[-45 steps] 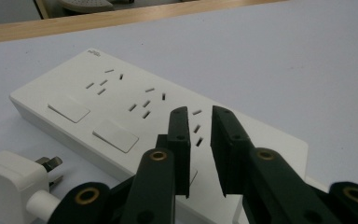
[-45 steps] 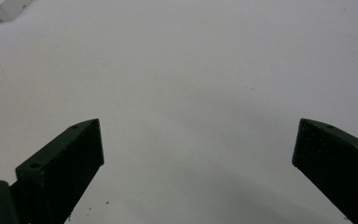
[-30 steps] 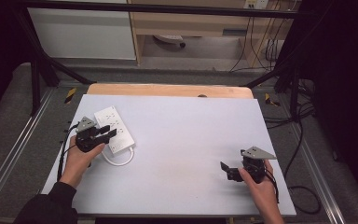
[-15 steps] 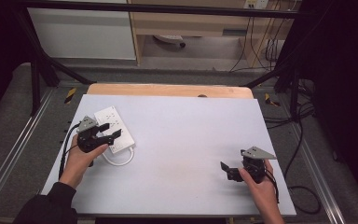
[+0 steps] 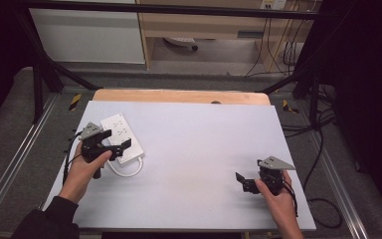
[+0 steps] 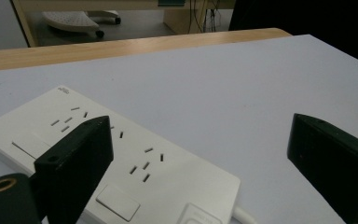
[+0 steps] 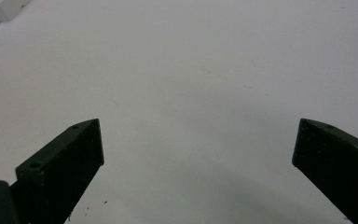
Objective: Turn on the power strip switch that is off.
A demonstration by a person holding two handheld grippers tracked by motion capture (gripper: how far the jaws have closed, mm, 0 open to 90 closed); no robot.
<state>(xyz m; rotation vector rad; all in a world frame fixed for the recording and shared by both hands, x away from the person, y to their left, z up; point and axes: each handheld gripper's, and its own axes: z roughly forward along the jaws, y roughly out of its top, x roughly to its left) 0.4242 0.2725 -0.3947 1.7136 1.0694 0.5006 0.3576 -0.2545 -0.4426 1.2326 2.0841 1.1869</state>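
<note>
A white power strip [image 5: 124,135] with several sockets lies flat at the left of the table, and its white cable [image 5: 127,172] loops off its near end. My left gripper [image 5: 115,140] hovers just above the strip's near end. Its jaws have just been opening and now stand wide, with nothing pressed between them. In the left gripper view the strip [image 6: 121,158] lies below and behind the left jaw of that gripper [image 6: 200,135]. My right gripper [image 5: 244,183] rests low at the table's front right, open over bare table. The right gripper view shows that gripper [image 7: 199,135] with wide, empty jaws.
The pale grey table top [image 5: 204,144] has a wooden strip [image 5: 179,96] along its far edge. Metal rails run along both sides. Cables [image 5: 323,149] hang off the right side. A corner of the power strip [image 7: 0,7] sits far off in the right gripper view.
The left gripper's jaws have spread apart and the hand has lifted slightly off the power strip. The right hand and the strip have not moved.
</note>
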